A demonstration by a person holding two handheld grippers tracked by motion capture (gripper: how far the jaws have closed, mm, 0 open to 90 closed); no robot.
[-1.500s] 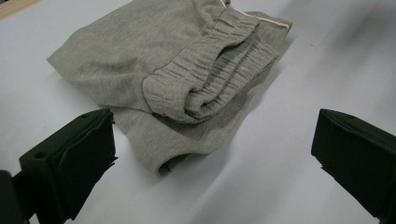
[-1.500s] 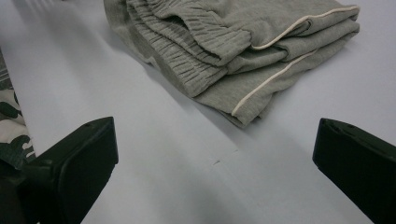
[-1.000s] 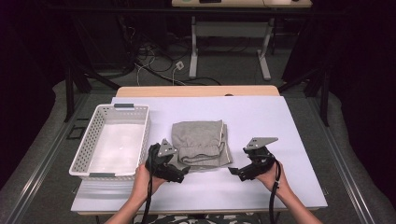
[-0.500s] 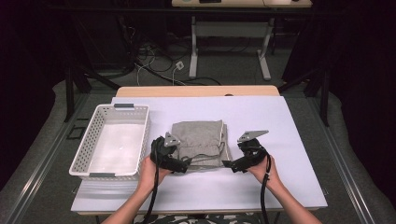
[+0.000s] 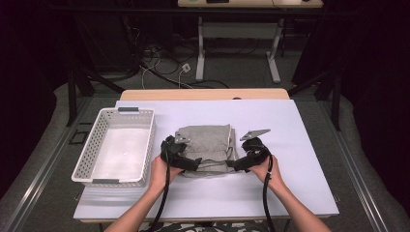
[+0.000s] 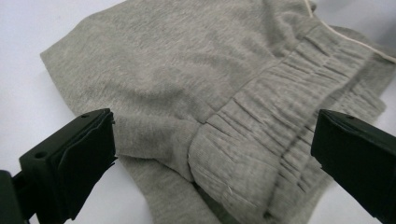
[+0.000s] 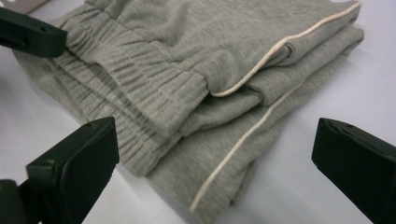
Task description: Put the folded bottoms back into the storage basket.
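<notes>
A folded grey garment (image 5: 207,145) with an elastic waistband and cream piping lies in the middle of the white table. Its waistband (image 6: 261,135) faces the near edge. My left gripper (image 5: 189,163) is at the garment's near left corner, jaws wide open around the cloth edge (image 6: 212,158). At the near right corner sits my right gripper (image 5: 236,164), also open, its jaws spread either side of the folded layers (image 7: 219,116). Neither holds anything. A jaw of the left gripper (image 7: 28,32) shows at the top left of the right gripper view.
A white perforated basket (image 5: 82,159) stands empty at the left of the table (image 5: 290,193). Beyond the far table edge are cables and the legs of another desk (image 5: 200,53) on the floor.
Both grippers have moved inward and forward from the near side to the garment's near corners, so that the cloth now lies between their open jaws.
</notes>
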